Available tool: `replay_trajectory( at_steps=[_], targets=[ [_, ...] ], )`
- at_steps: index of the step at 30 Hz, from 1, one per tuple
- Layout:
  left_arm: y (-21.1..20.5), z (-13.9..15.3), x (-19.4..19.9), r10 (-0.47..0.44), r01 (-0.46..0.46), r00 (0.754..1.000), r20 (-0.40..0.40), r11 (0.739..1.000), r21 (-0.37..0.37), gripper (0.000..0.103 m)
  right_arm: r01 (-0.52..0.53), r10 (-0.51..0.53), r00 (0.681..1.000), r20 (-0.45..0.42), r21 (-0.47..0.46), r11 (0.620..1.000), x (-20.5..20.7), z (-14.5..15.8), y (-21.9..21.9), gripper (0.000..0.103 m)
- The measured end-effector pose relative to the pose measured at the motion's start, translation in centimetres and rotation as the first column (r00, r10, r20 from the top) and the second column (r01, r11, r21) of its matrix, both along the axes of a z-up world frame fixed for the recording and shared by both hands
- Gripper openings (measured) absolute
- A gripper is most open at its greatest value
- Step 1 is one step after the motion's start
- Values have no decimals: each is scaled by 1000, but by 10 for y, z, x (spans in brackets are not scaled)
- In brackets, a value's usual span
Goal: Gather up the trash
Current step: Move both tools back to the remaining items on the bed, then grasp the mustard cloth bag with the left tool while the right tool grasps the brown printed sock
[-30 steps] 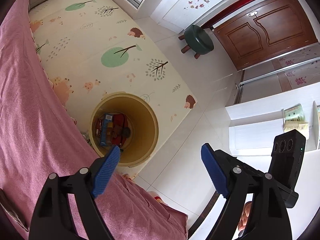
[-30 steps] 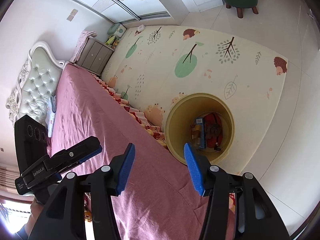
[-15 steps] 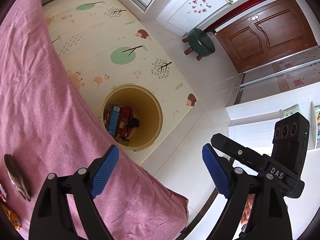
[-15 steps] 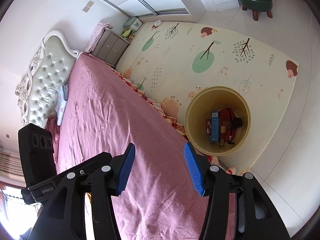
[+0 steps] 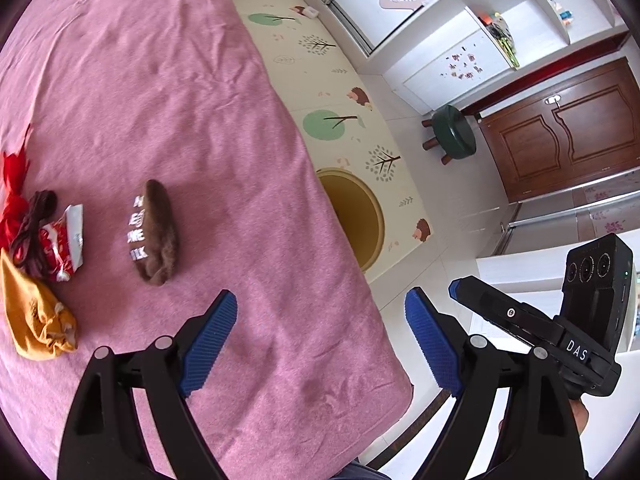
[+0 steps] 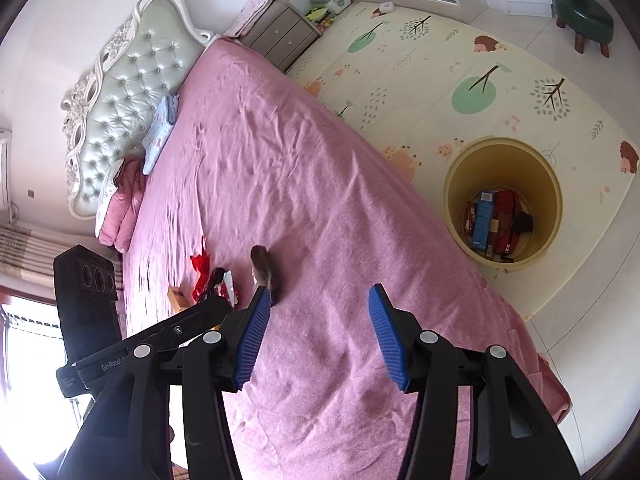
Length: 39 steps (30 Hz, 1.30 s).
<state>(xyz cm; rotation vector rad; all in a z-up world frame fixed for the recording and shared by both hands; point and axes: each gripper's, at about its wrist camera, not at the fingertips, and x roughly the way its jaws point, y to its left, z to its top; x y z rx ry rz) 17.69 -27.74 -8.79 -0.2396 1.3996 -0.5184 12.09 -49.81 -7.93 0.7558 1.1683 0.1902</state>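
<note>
Trash lies on the pink bed (image 5: pixel 168 92): a brown wrapper with white print (image 5: pixel 154 232), a red and white wrapper (image 5: pixel 64 242), an orange bag (image 5: pixel 34 312) and a red scrap (image 5: pixel 12 196). The brown wrapper (image 6: pixel 264 266) and the red pieces (image 6: pixel 208 276) also show in the right wrist view. A yellow bin (image 6: pixel 504 200) on the floor mat beside the bed holds a blue box and red packs. My left gripper (image 5: pixel 320 344) is open and empty above the bed's corner. My right gripper (image 6: pixel 320 340) is open and empty over the bed.
A green stool (image 5: pixel 452 134) stands on the tile floor near a brown door (image 5: pixel 560 128). A padded headboard (image 6: pixel 120 92) and pillows are at the bed's far end, a nightstand (image 6: pixel 280 32) beside it. The play mat (image 6: pixel 460 72) covers the floor next to the bed.
Both grippers have swung away from the bin toward the bed. The trash on the bed has come into view. Both jaws stay open.
</note>
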Motion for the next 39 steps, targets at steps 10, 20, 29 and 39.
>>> replay_trajectory(
  at_steps=[10,20,29,39],
  targets=[
    [94,-1,-23,171,-170,985,-2,985,35,86,-176,176,984,-13,5,984,13,-5,89,51],
    [157,-21,-27,313,-311,949,-35,949,55,88,-295,295,954,-51,3,955,33,-18,153,62],
    [194,-63,-13,428,-412,899,-97,900,144,94,-361,353,930,-105,-74,930,62,-39,188,71],
    [210,-113,8,471,-425,868,-157,868,257,95,-379,361,916,-177,-80,922,90,-70,198,75]
  ],
)
